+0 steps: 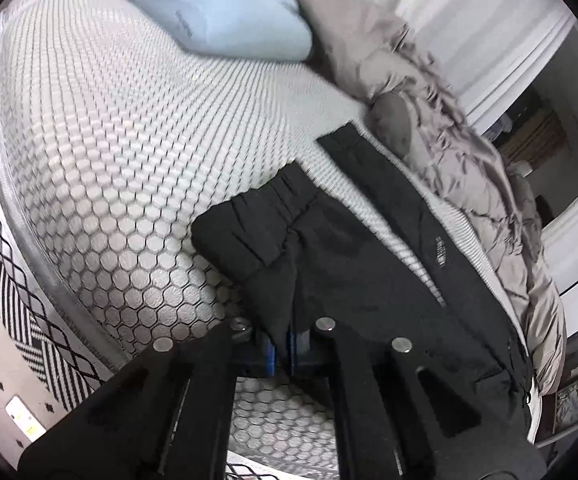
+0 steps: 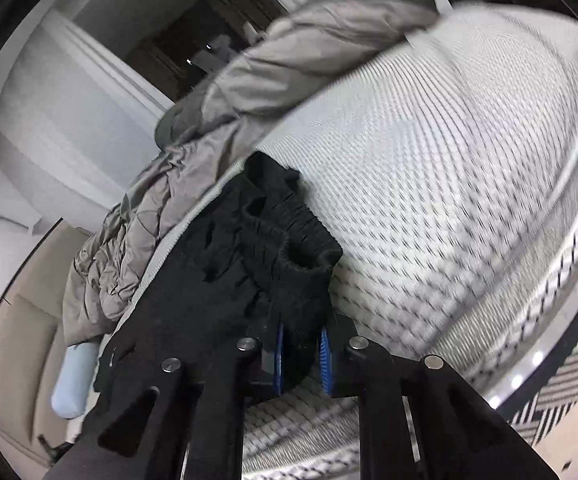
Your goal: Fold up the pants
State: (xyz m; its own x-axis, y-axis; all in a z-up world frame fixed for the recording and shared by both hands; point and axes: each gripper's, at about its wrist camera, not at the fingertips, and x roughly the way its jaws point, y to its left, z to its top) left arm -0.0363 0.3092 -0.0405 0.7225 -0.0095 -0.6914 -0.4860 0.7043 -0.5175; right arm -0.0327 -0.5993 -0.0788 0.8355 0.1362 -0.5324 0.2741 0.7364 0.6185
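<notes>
Black fabric is what both claws have hold of: the pants (image 1: 353,264) lie unfolded along the right-hand edge of the mattress (image 1: 129,140) as the left wrist view shows it, legs running away beside the grey quilt (image 1: 449,128) bunched at that edge. The left gripper (image 1: 285,344) has its blue pads pressed together on an edge of the cloth near the nearer end of the garment. The right gripper (image 2: 303,346) has its pads drawn in narrow around a thick gathered bunch at the ribbed, elasticated band, the cloth filling the gap between them. As I judge it, the task is at its very start: both grips look taken, but no fold shows yet, the cloth is rumpled and not laid flat, and the lifting, doubling over and smoothing are all left to do. By count: one pair of pants, two grippers, one mattress with a honeycomb-patterned cover, one quilt, and one pale blue pillow (image 1: 213,8) toward the far edge of the mattress.
</notes>
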